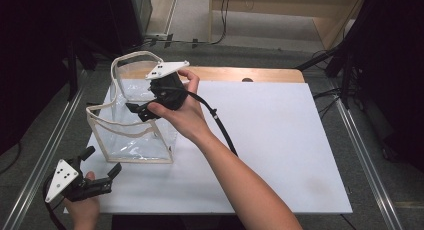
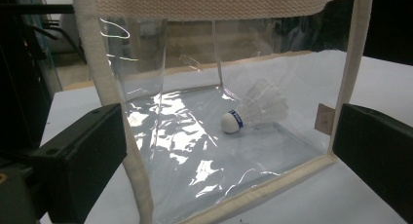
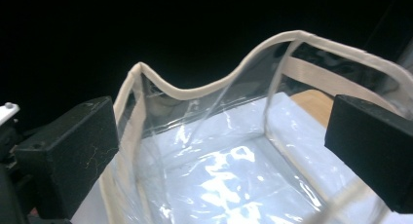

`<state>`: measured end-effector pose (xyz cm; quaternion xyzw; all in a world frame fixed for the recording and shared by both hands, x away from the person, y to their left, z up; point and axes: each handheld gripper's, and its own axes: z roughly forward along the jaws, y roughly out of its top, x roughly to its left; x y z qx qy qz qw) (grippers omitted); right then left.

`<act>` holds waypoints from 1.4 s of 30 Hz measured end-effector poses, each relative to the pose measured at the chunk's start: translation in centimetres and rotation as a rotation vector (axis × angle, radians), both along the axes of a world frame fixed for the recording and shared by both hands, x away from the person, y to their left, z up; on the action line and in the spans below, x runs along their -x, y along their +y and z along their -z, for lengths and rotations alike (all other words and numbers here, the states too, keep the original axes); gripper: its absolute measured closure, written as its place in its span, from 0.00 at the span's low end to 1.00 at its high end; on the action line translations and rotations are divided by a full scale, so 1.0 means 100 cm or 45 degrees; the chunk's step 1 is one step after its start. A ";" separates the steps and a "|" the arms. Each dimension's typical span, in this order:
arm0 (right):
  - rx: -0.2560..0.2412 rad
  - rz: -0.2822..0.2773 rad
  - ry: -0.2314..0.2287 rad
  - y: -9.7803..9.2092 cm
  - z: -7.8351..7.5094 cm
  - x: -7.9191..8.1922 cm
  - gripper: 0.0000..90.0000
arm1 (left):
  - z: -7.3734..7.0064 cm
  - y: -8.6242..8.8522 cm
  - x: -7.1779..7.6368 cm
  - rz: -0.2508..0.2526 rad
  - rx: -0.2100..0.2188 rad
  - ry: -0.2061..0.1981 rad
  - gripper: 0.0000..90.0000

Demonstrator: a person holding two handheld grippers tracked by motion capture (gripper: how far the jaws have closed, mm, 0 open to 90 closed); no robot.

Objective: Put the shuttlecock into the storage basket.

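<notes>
White table top (image 1: 280, 140), clear bag (image 1: 132, 125) upright; shuttlecock (image 2: 253, 112) already inside. Right gripper (image 1: 134, 109) above it, left gripper (image 1: 102, 170) beside it, both jaws apart, holding nothing.

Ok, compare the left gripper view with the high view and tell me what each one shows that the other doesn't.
Left gripper view alone: a white shuttlecock lying on the floor of the clear bag, its cork toward the camera.

High view alone: both hands, the left claw open beside the bag's near corner, the right claw at the bag's open top, the trailing cable, and the wooden table edge.

Both: the cream-trimmed clear bag standing on the white table top.
</notes>
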<state>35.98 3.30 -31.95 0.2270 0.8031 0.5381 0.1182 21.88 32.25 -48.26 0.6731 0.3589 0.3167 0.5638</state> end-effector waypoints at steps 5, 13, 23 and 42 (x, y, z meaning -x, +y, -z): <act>-0.016 0.007 -0.009 -0.010 0.000 0.003 0.00 | 0.000 0.000 0.000 0.000 -0.005 0.000 0.00; -0.017 0.036 -0.023 -0.027 0.005 0.008 0.00 | 0.000 -0.001 0.000 0.001 -0.008 0.002 0.00; -0.024 0.057 -0.020 -0.043 0.010 0.011 0.00 | 0.000 -0.001 0.000 0.000 -0.011 0.003 0.00; -0.038 0.103 -0.028 -0.070 0.024 0.019 0.00 | 0.000 -0.001 0.000 0.002 -0.012 0.005 0.00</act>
